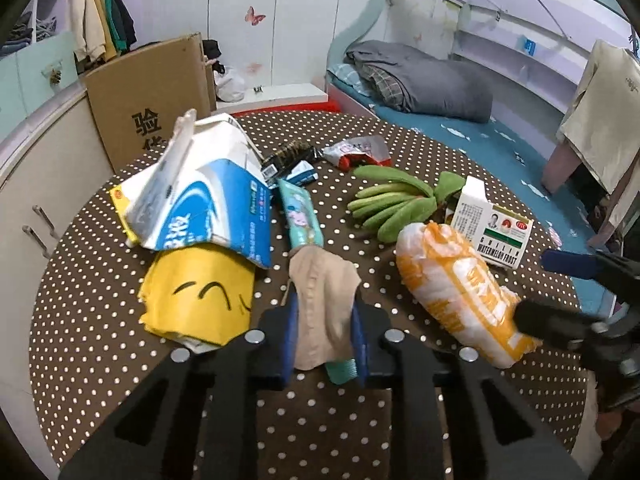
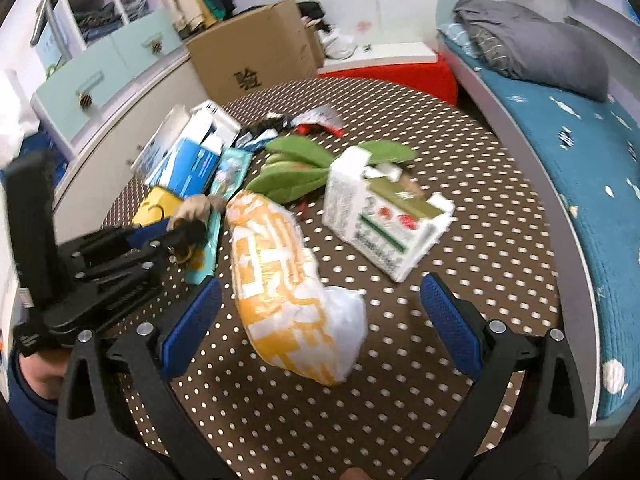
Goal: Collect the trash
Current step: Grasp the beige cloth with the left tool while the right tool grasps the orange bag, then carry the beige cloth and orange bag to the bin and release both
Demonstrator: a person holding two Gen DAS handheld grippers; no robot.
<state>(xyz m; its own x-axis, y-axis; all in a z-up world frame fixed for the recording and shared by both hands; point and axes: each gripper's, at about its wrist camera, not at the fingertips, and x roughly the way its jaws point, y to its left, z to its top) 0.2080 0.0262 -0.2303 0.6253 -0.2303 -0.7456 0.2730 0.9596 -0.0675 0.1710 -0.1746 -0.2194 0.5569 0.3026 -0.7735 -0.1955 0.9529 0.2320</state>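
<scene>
At the left of the table (image 1: 100, 280) we see a yellow smiley bag (image 1: 200, 296) under a torn blue-and-white package (image 1: 200, 208), both untouched. Our left gripper (image 1: 324, 340) is clamped on a beige crumpled rag (image 1: 324, 304). To the right, our right gripper (image 2: 320, 320) spreads wide around the orange-and-white bag (image 2: 288, 292) without touching it, so most trash, we judge, remains uncollected.

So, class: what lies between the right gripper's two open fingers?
In the right wrist view, the orange-and-white plastic bag lies on the dotted tablecloth between the right gripper's fingers; neither pad touches it.
</scene>
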